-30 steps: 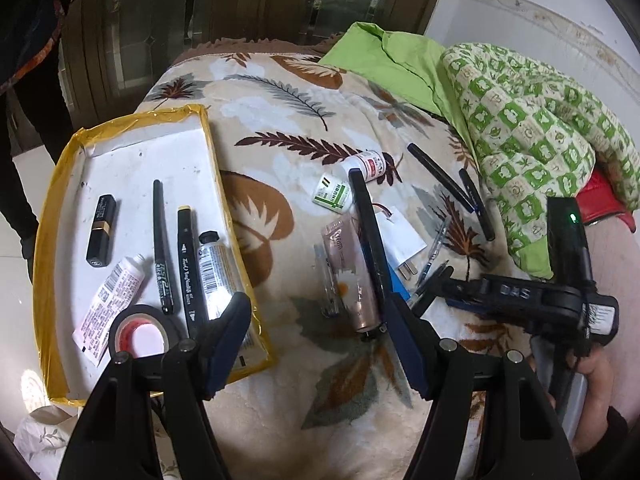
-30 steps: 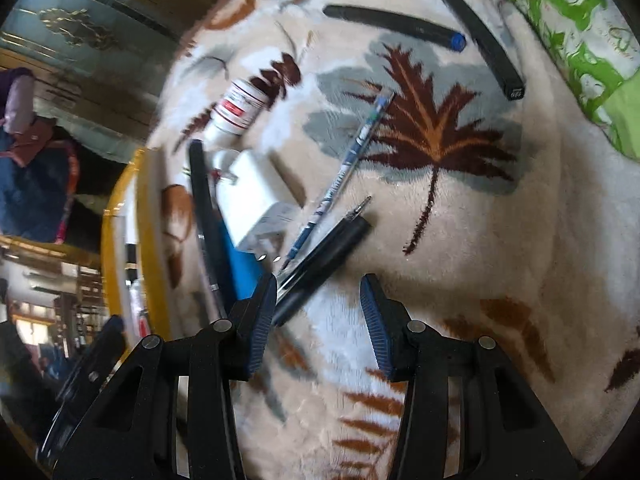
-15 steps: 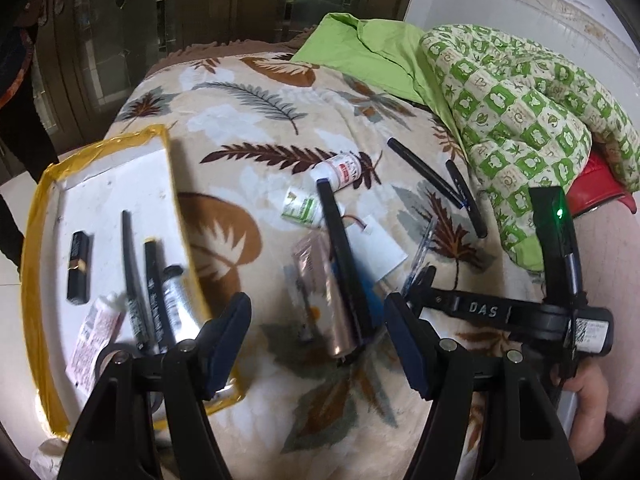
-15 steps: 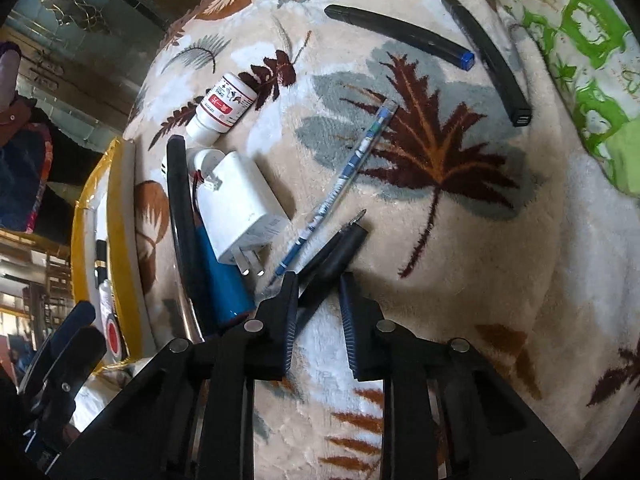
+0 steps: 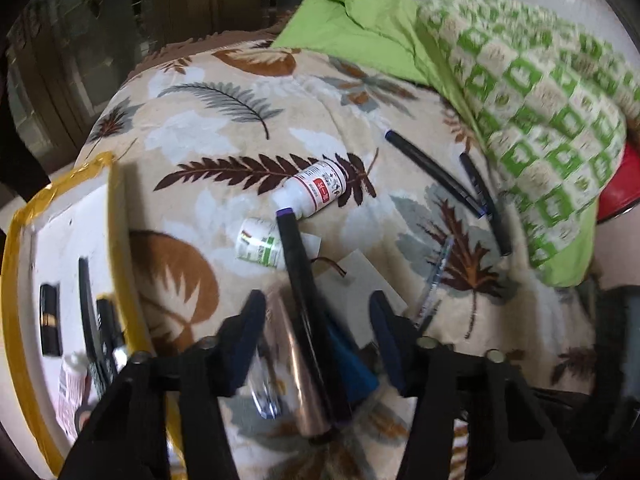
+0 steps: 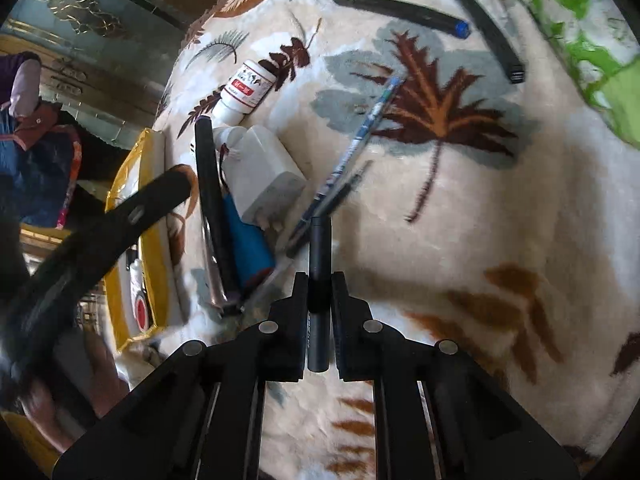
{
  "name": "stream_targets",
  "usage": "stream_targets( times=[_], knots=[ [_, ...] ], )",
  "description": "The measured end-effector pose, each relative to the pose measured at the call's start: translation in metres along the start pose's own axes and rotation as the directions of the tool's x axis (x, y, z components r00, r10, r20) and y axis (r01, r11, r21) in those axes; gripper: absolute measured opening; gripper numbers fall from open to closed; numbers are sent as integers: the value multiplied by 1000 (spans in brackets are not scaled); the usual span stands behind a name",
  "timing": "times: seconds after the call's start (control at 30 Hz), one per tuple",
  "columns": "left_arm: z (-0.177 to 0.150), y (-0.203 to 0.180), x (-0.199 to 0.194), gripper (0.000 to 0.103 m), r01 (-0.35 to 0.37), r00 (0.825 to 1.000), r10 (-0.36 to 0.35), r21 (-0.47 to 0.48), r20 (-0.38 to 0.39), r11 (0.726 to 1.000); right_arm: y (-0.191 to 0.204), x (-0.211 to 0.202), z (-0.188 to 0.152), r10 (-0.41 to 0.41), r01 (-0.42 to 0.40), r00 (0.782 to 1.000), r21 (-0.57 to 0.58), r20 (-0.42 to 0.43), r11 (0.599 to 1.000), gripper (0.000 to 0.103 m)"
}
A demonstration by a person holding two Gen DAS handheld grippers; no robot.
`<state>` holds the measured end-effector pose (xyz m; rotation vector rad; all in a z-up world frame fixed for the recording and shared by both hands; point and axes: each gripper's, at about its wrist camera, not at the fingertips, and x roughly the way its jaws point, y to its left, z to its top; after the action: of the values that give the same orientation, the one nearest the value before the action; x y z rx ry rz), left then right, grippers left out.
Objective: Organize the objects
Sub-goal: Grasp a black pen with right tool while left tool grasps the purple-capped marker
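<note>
My right gripper (image 6: 320,280) is shut on a dark grey pen (image 6: 319,256) and holds it just above the leaf-print blanket (image 6: 480,208). My left gripper (image 5: 316,316) is open, its jaws either side of a long black marker (image 5: 300,280), a metallic tube (image 5: 296,364) and a blue object (image 5: 348,360). A white yellow-edged tray (image 5: 16,264) at the left holds pens, a lipstick and a tube. White bottles (image 5: 316,192) (image 5: 260,246), a white charger (image 6: 264,176) and a blue pen (image 6: 360,128) lie on the blanket.
Two black markers (image 5: 432,172) (image 5: 484,208) lie at the back right beside a green patterned quilt (image 5: 540,112). The left gripper's arm (image 6: 100,232) crosses the right wrist view at the left. A dark wooden door stands behind the bed.
My right gripper closed on the dark pen and lifted it off the blanket. My left gripper moved forward and right, from beside the tray to over the black marker and tube.
</note>
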<state>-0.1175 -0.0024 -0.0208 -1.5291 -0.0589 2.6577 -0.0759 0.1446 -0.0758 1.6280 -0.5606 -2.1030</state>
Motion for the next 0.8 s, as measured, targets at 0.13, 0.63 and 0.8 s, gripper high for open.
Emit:
stream_targets(
  times=[0.13,0.63,0.8],
  knots=[
    [-4,-1,18,17,-12,999,13,22,-50,1000,-9,0,0,16,-16,1000,30,-4,999,11],
    [-59,31,-28,13,247,969,-246,-155,29,956,-1,4,1,77,-77,997,-1,-13,997,11],
    [-58,47,-48,13,288,957,-276,-202,87,936,12,-17,-1,130,-128,991,-47,32,991,11]
  ],
)
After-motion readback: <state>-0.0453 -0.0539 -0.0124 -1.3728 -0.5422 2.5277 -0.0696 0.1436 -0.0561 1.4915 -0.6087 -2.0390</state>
